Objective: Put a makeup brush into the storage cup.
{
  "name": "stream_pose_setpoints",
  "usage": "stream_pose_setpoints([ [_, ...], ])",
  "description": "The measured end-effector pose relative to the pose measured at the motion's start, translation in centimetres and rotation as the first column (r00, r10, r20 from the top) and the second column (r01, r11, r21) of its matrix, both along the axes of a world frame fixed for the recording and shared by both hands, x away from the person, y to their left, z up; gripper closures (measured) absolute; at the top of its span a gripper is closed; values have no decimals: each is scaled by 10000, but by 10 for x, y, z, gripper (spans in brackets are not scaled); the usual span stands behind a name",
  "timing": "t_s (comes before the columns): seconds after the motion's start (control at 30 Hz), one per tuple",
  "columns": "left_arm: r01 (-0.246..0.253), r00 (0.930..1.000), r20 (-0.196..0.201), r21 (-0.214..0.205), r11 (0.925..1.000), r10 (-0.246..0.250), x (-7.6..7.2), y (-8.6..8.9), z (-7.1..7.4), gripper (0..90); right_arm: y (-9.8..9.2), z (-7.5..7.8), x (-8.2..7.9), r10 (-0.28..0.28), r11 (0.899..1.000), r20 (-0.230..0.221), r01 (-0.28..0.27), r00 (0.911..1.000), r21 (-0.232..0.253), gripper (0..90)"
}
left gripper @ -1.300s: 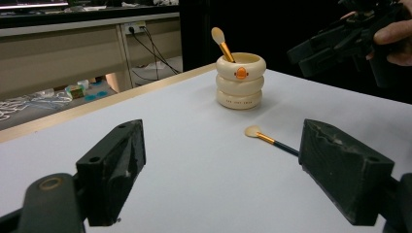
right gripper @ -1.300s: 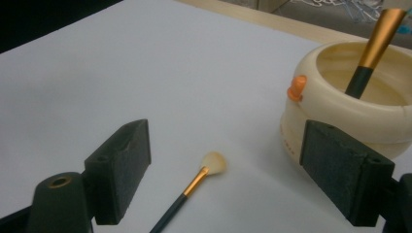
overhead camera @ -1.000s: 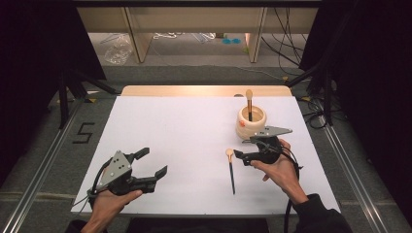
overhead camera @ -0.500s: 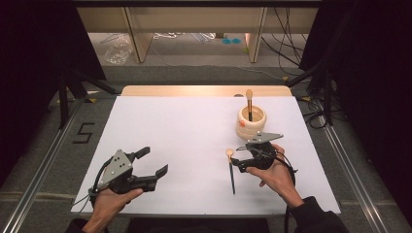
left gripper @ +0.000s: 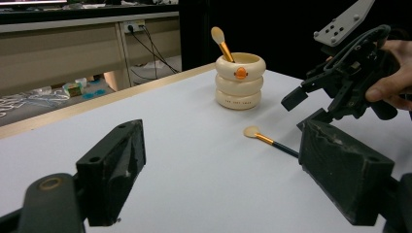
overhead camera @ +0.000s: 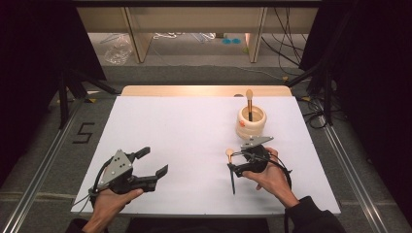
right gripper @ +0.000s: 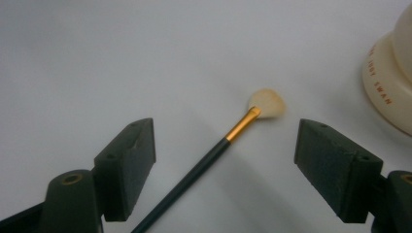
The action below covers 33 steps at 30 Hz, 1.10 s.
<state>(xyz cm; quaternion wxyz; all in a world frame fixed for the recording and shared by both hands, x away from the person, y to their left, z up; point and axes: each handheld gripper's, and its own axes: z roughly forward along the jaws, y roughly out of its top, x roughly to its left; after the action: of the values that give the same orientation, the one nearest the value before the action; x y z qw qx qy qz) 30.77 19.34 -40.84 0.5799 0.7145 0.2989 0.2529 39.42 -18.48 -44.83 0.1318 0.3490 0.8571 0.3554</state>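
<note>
My left claw [overhead camera: 154, 162] waits idle with its jaws apart, well left of the holder [overhead camera: 251, 122]. One brush [overhead camera: 249, 103] already stands in that holder; the other brush [overhead camera: 231, 171] lies flat on the table [overhead camera: 184, 126] just before it. My right claw [overhead camera: 231, 161], jaws wide but just closing a little, hovers astride its handle, nothing gripped yet, so the lift and drop-in are left.

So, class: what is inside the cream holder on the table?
One brush stands tilted in the holder, bristles up, handle leaning on the rim. Its lower handle and the holder's bottom are hidden by the wall.
</note>
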Motion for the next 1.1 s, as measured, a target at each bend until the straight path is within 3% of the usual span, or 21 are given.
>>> stream_pose_setpoints([
  [0.13, -2, 10000, -1, -82, 10000, 2, 0, 0, 0, 172, 5, -6, 2, 159, 9990, -344, -173, 9993, -418, 262],
  [0.17, -18, 10000, 7, 27, 10000, 18, 0, 0, 0, 172, 6, -9, 3, 163, 9990, -208, -172, 9997, -409, 266],
  [0.2, -7, 10000, -11, 6, 10000, 7, 0, 0, 0, 172, 6, -9, 4, 245, 9983, -410, -266, 9989, -526, 267],
  [0.5, -29, 10000, -83, -55, 10000, 29, 0, -1, 0, 172, 10, -15, 7, 420, 9945, -687, -483, 9968, -927, 307],
  [0.6, -16, 10000, -52, -17, 10000, 16, 0, -1, 0, 172, 12, -18, 8, 476, 9937, -558, -530, 9973, -986, 316],
  [0.63, -2, 10000, -43, 7, 10000, 2, 0, -1, 0, 172, 12, -17, 8, 445, 9930, -813, -530, 9957, -1053, 316],
  [0.73, -7, 10000, -52, -6, 10000, 7, 0, -1, 0, 172, 14, -19, 8, 276, 9920, -920, -386, 9954, -1201, 317],
  [1.1, -6, 10000, -47, -15, 10000, 6, 0, -1, 0, 172, 13, -21, 12, 411, 9901, -1086, -551, 9932, -1293, 377],
])
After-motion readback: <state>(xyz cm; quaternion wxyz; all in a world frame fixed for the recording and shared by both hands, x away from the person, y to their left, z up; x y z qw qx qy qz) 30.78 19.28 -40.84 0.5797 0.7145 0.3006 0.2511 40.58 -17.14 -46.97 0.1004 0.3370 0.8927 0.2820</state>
